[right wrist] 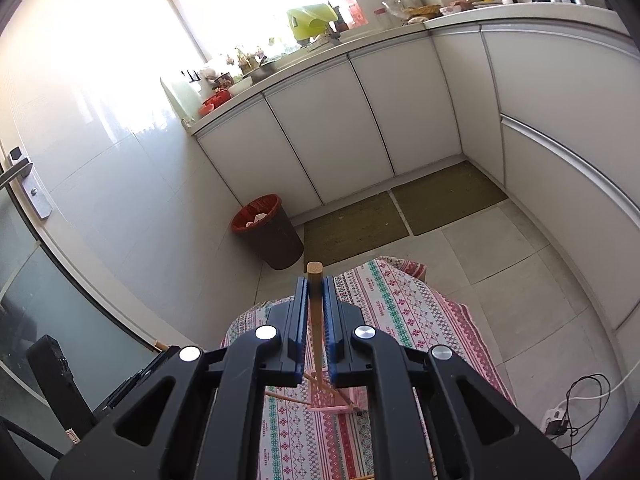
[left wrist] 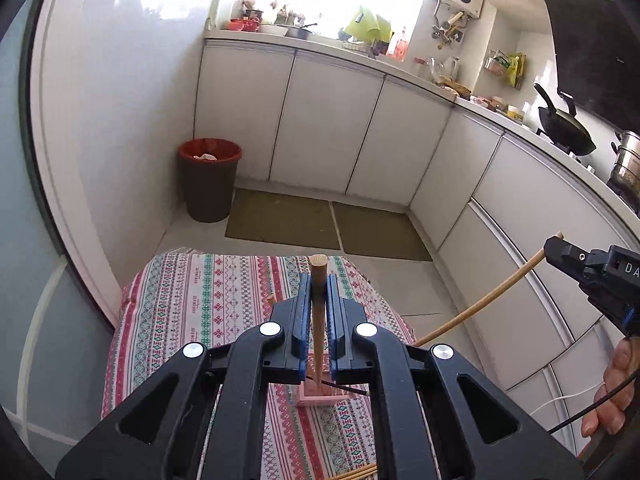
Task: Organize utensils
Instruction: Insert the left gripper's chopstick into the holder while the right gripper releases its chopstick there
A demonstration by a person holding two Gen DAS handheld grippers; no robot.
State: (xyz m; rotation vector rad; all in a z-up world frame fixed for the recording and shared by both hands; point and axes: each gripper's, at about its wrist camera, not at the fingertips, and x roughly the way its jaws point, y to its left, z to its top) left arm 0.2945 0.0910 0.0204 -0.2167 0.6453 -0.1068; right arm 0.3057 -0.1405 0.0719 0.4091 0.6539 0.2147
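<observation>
My left gripper (left wrist: 319,282) is shut on a wooden chopstick (left wrist: 319,308) that points down into a pink holder (left wrist: 318,396) on the patterned tablecloth (left wrist: 192,308). My right gripper (right wrist: 315,286) is shut on another wooden chopstick (right wrist: 316,320), whose lower end reaches toward the pink holder (right wrist: 334,402). In the left wrist view the right gripper (left wrist: 560,250) shows at the right with its chopstick (left wrist: 488,298) slanting down toward the table. More chopsticks (right wrist: 290,398) lie beside the holder and at the table's near edge (left wrist: 360,472).
The small table stands in a kitchen with white cabinets (left wrist: 328,120) behind and to the right. A dark bin with a red liner (left wrist: 209,178) stands on the floor at the left. A wok (left wrist: 564,126) and pot sit on the stove. A power strip with cables (right wrist: 560,416) lies on the floor.
</observation>
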